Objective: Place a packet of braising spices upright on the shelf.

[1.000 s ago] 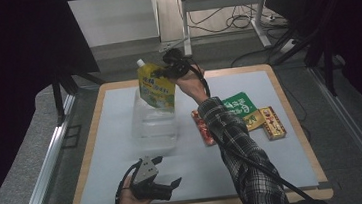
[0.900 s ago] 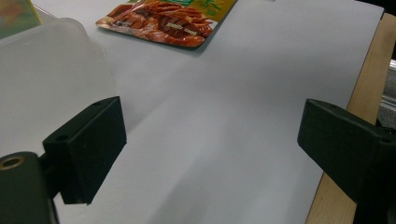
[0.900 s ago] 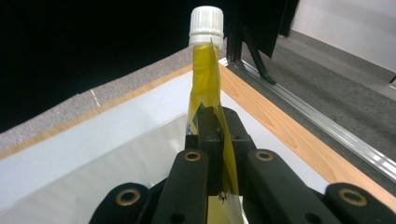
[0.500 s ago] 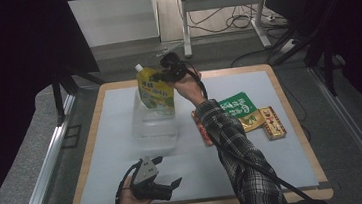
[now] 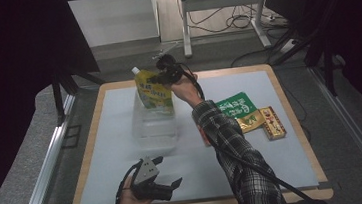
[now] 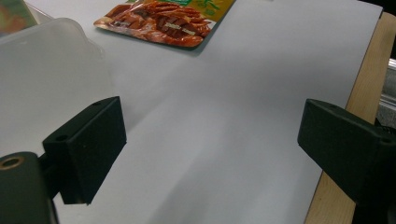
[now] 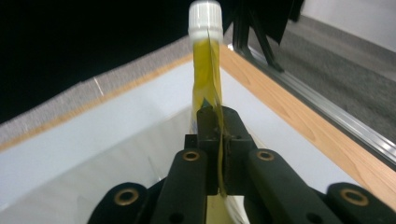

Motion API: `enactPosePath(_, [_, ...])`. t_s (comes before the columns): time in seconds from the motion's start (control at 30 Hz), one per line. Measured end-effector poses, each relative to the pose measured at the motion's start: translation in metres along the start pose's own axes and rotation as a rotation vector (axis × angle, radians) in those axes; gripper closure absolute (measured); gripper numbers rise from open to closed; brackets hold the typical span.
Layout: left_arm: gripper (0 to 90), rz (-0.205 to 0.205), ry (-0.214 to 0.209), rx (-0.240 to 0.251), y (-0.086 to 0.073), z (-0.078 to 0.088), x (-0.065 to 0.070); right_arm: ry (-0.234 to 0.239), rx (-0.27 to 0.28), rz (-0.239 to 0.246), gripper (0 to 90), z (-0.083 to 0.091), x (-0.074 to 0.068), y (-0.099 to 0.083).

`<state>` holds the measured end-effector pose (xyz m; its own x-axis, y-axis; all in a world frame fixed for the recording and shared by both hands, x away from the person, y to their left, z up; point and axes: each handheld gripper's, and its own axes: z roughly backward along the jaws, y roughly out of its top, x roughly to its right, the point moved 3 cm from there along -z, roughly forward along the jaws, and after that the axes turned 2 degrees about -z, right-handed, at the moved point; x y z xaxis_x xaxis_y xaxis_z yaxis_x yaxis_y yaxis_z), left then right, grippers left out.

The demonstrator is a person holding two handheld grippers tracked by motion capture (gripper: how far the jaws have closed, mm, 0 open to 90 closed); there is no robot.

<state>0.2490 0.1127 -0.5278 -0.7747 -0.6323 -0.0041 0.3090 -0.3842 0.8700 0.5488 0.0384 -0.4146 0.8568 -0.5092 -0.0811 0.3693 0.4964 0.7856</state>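
Observation:
A yellow spout pouch [image 5: 154, 90] with a white cap hangs upright, its lower end at the mouth of a clear plastic container [image 5: 154, 127] on the white mat. My right gripper [image 5: 160, 77] pinches the pouch's upper edge from the right. In the right gripper view the pouch [image 7: 205, 70] sits edge-on between the pads of that gripper [image 7: 217, 122]; the jaws have just been opening slightly, with the pouch still between them. My left gripper [image 5: 169, 171] rests open near the front edge, and in its own view [image 6: 210, 140] nothing lies between the jaws.
Right of the container lie a green packet [image 5: 235, 108], a gold packet [image 5: 251, 121] and a red-and-gold box [image 5: 272, 122]. A red food packet [image 6: 163, 23] lies beyond the left gripper. The wooden board's rim [image 5: 289, 101] frames the mat; metal rails run along both sides.
The pouch has sunk a little toward the container in my right gripper. The left gripper has stayed where it was.

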Motion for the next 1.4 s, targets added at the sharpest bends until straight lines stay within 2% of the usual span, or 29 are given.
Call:
enactPosePath(0.07, [7.5,0.001,0.001,0.000,0.000,0.000,0.000,-0.001,-0.010,0.000,75.4,0.000,-0.001,-0.001])
enactPosePath(0.17, [7.4,0.001,0.003,0.003,0.000,0.000,-0.001,0.000,0.007,-0.013,63.8,0.002,0.000,-0.003])
enactPosePath(0.3, [7.2,0.000,0.001,0.001,-0.001,-0.001,0.000,-0.023,0.020,-0.019,47.1,0.010,0.004,-0.003])
enactPosePath(0.37, [7.2,-0.002,0.001,-0.001,-0.001,-0.001,0.000,-0.014,0.011,-0.031,39.6,0.012,0.006,-0.004])
enactPosePath(0.5, [7.1,-0.003,0.001,-0.001,-0.001,-0.002,0.001,-0.034,0.007,0.000,29.6,0.017,0.007,-0.008])
enactPosePath(0.63, [7.1,-0.004,0.000,-0.003,-0.001,-0.002,0.001,-0.046,0.028,0.022,20.6,0.021,0.006,-0.011])
enactPosePath(0.83, [7.0,-0.004,0.000,-0.004,-0.001,-0.002,0.001,-0.046,0.048,0.034,10.1,0.031,0.006,-0.016])
enactPosePath(0.97, [7.0,-0.003,0.000,-0.002,-0.001,-0.002,0.001,-0.045,0.054,0.042,6.2,0.036,0.007,-0.020])
enactPosePath(1.4, [7.1,-0.011,-0.009,0.012,-0.001,-0.002,0.002,-0.074,0.057,0.071,0.1,0.053,0.011,-0.038])
